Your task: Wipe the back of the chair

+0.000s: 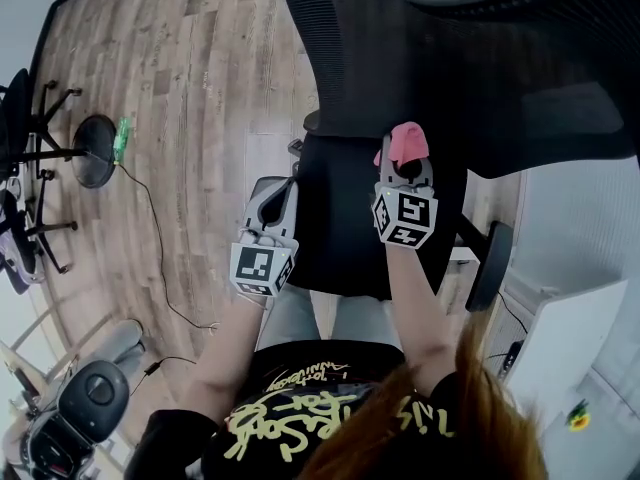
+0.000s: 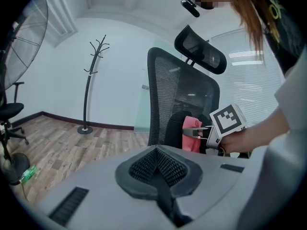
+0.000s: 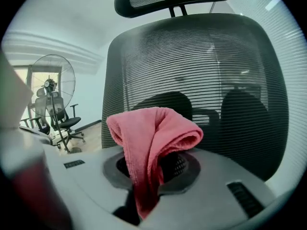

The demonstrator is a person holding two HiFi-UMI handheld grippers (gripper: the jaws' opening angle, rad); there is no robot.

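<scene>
Mid-frame in the head view, your right gripper (image 1: 405, 168) pinches the pink cloth (image 1: 407, 140) facing the chair back (image 1: 360, 68); your left gripper (image 1: 272, 200) has its jaws closed and empty. You look poised to start: press cloth to mesh, then sweep.

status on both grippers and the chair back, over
Right gripper shut on pink cloth, held up at the mesh chair back; contact unclear. Left gripper shut, empty, off to the side. Nothing between cloth and chair.
</scene>
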